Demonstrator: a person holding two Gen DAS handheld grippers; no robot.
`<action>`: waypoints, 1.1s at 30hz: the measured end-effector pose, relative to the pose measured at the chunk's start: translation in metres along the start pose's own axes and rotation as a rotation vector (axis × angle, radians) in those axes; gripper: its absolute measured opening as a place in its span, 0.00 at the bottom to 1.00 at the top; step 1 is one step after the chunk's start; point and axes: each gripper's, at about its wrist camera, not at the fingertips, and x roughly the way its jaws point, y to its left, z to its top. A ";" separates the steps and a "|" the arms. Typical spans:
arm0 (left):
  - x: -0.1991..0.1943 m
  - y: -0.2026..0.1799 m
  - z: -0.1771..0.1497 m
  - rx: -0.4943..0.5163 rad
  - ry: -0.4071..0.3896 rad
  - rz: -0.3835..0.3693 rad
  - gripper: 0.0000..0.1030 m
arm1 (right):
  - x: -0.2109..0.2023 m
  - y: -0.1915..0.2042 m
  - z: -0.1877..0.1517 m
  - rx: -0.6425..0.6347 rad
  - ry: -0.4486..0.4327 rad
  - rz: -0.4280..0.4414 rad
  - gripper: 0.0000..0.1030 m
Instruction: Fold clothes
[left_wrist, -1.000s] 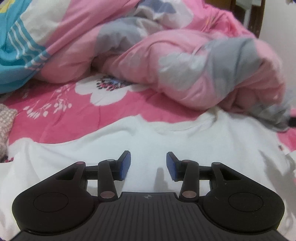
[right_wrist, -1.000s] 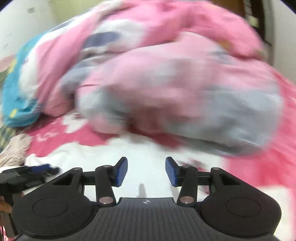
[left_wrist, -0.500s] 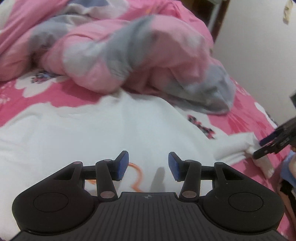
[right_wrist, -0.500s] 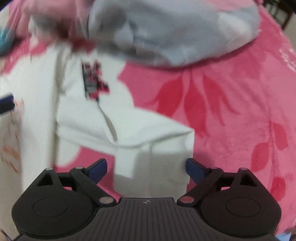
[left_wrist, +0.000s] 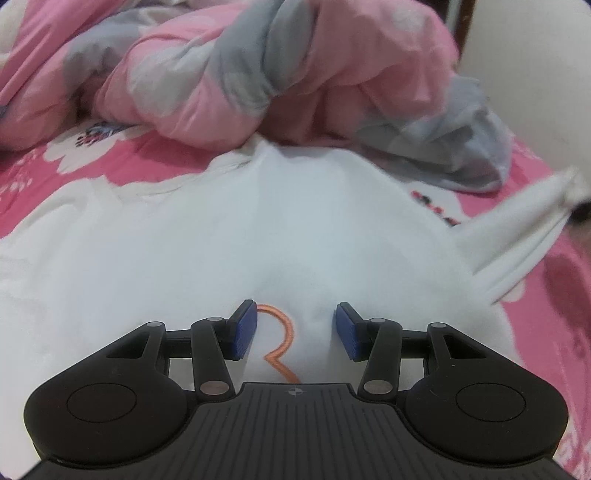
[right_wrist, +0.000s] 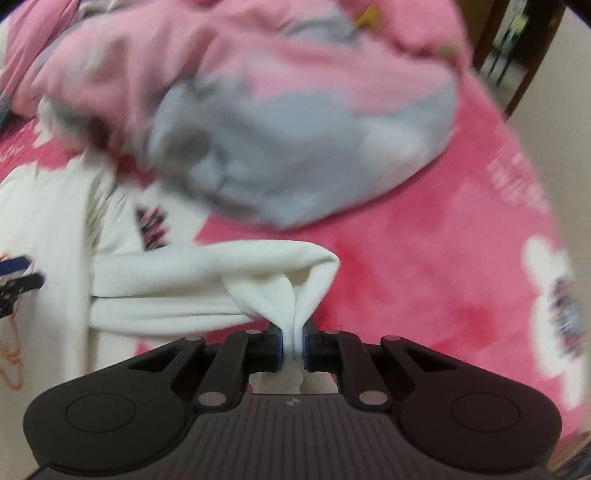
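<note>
While the white shirt (left_wrist: 229, 240) lies spread flat on the pink flowered bedsheet (right_wrist: 424, 266), its sleeve (right_wrist: 207, 284) is drawn out to the side and bunched at the end between the blue pads of the right gripper (right_wrist: 293, 347), whose jaws have just been closing and now pinch the cloth tight, with folds of it fanning out above the pads. In the left wrist view the same sleeve (left_wrist: 517, 243) stands up off the sheet as a taut white strip at the right. The left gripper (left_wrist: 295, 332) hovers over the chest of the shirt with its jaws partly apart and nothing between them; an orange stitched line (left_wrist: 282, 339) on the fabric shows in the gap. Whether the pads touch the cloth cannot be told. Behind the shirt a rumpled pink and grey quilt (left_wrist: 258, 70) is heaped across the bed, its edge just beside the shirt's collar end.
</note>
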 end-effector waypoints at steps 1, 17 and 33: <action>0.001 0.000 0.000 0.004 0.001 0.011 0.46 | -0.003 -0.011 0.005 0.009 -0.004 -0.036 0.09; 0.010 0.015 0.001 0.027 0.020 0.043 0.47 | 0.021 -0.094 0.032 0.063 0.099 -0.277 0.08; 0.013 0.029 0.005 0.053 0.027 0.082 0.47 | 0.103 -0.111 0.016 -0.032 0.161 -0.496 0.12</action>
